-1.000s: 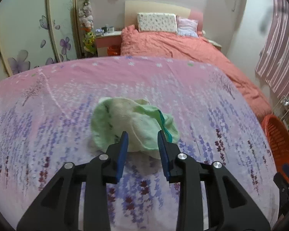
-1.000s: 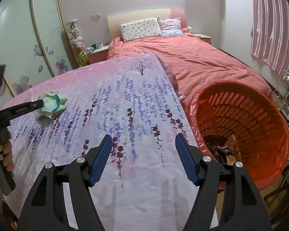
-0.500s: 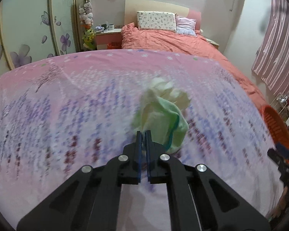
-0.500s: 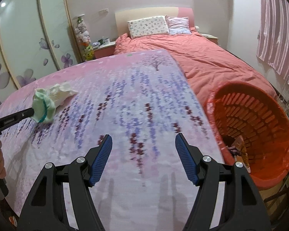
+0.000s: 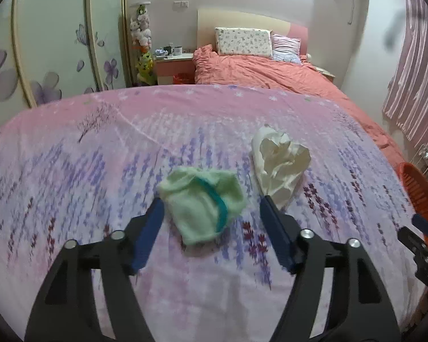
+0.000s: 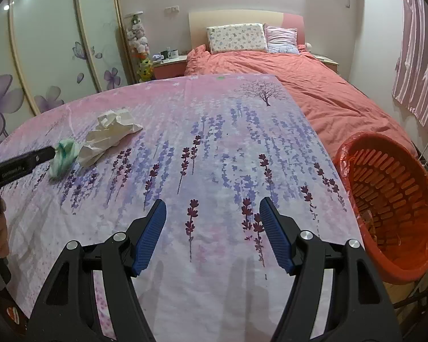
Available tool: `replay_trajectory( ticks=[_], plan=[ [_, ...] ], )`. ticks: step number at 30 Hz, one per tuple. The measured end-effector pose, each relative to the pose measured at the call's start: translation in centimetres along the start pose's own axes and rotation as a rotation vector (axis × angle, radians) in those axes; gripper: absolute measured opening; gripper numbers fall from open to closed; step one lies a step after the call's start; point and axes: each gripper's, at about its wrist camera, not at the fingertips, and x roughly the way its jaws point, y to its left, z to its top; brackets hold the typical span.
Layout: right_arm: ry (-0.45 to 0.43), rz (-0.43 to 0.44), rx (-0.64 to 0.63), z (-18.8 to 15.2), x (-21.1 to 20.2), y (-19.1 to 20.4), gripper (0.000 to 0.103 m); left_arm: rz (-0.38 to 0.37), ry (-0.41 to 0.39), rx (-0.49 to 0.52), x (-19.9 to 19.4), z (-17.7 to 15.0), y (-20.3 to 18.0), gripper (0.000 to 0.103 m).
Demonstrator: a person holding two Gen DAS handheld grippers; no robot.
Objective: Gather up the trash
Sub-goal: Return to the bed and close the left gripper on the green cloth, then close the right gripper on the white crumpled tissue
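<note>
A light green crumpled wad with a teal band [image 5: 204, 203] lies on the lavender-print cloth [image 5: 100, 171]. A cream crumpled paper [image 5: 279, 165] lies just to its right. My left gripper [image 5: 211, 213] is open, its blue pads on either side of the green wad's near end. In the right wrist view the green wad [image 6: 62, 158] and the cream paper [image 6: 111, 135] lie at the far left by the left gripper's finger [image 6: 22, 162]. My right gripper [image 6: 212, 222] is open and empty above the cloth. The orange basket [image 6: 391, 199] stands at the right.
The basket [image 5: 419, 193] with a red liner holds some trash and stands past the cloth's right edge. A bed with a salmon cover [image 6: 314, 85] lies behind. Sliding wardrobe doors [image 6: 42, 57] line the left wall. A striped curtain [image 6: 419, 57] hangs at the right.
My left gripper was shut on the bundle and lifted it; now it is open. The bundle has come apart into the green wad and the cream paper on the cloth. My right gripper stayed open.
</note>
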Motion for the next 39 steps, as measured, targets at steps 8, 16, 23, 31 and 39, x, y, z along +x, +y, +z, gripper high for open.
replay_trajectory(
  ticks=[8,16,23,31,39],
  plan=[
    [0.003,-0.005,-0.005,0.1,0.1,0.1,0.068,0.144,0.097,0.006,4.5,1.2,0.3,0.057],
    [0.016,0.038,-0.039,0.8,1.3,2.6,0.068,0.229,0.115,-0.039,4.4,0.7,4.5,0.016],
    [0.021,0.164,-0.035,3.1,3.6,7.3,0.068,0.175,0.092,-0.093,3.9,0.3,6.1,0.024],
    [0.044,0.197,-0.001,6.4,7.6,12.5,0.069,0.117,0.094,-0.16,4.1,-0.1,7.7,0.03],
    [0.11,0.089,0.032,7.4,11.7,13.6,0.046,0.101,0.093,-0.178,4.1,-0.3,8.4,0.031]
  ],
)
